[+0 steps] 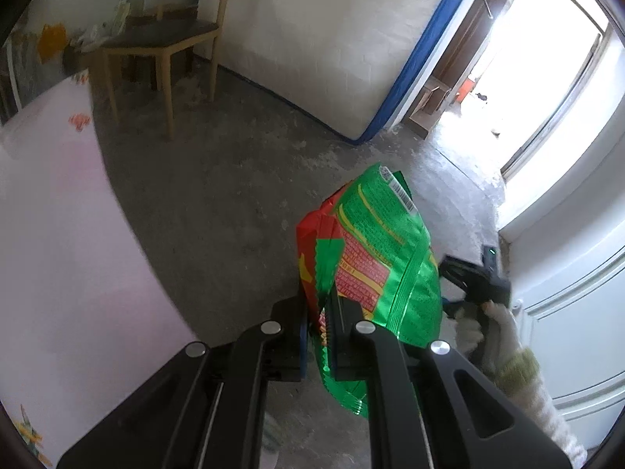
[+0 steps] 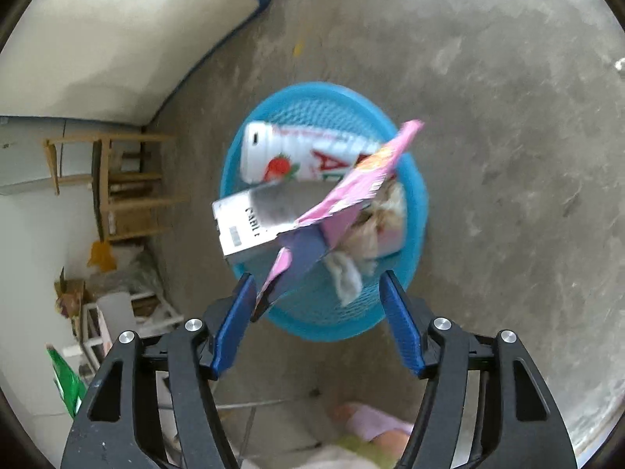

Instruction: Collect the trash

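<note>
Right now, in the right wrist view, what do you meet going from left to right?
Green packet → wooden shelf → grey box → pink wrapper → far rim of the blue basket → bare concrete floor.

A green snack bag [image 1: 384, 250] with red and yellow print is seen. A bright blue basket [image 2: 418, 195] with a mesh pattern holds a white bottle [image 2: 281, 152] with a red strawberry. At 12 o'clock of the black hand-held gripper [image 2: 318, 312] with blue pads, a pink wrapper [image 2: 363, 183] is seen.

Trash fills the blue basket [image 2: 414, 179]; bare floor [image 2: 508, 117] surrounds it.
</note>
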